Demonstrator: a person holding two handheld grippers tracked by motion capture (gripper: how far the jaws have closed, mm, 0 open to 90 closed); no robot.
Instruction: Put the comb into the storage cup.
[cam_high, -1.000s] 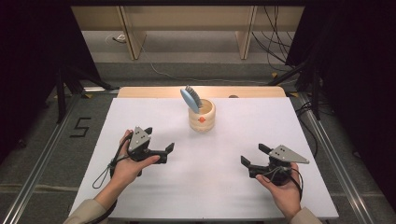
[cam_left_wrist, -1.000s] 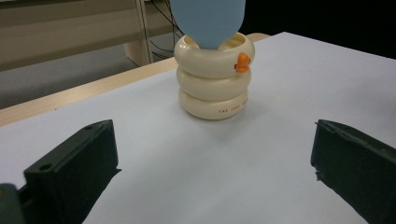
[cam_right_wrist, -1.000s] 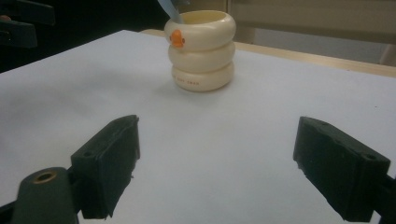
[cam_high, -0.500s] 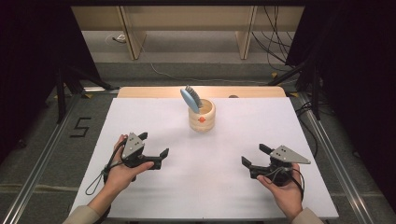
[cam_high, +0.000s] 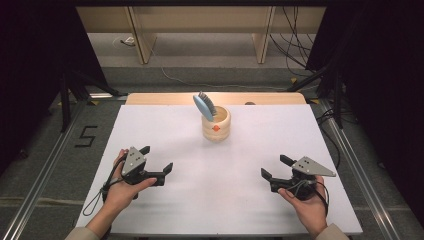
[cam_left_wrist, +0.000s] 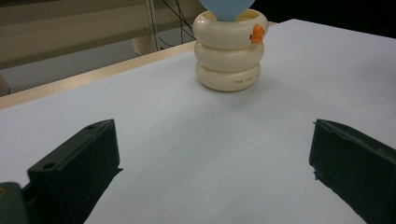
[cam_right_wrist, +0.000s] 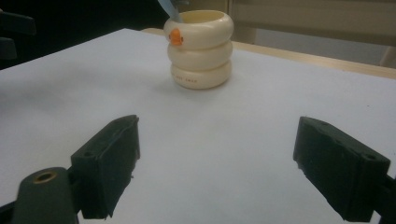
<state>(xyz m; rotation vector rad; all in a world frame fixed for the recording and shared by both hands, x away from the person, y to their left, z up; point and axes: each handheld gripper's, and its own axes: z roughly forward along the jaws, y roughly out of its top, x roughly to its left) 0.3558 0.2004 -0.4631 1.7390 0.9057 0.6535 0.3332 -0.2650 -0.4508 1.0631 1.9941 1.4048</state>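
High view: cream three-ringed holder (cam_high: 216, 127), orange mark, holds a blue brush (cam_high: 204, 105); both grippers' jaws spread, empty.

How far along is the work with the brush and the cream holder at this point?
Nothing looks done yet: the blue brush stands in the cream ringed holder at the far middle of the white table. Nothing is in hand: the left gripper and right gripper sit near the table's front edge, jaws wide open and empty, both pointed toward the holder. Reaching and grasping seem left to do.
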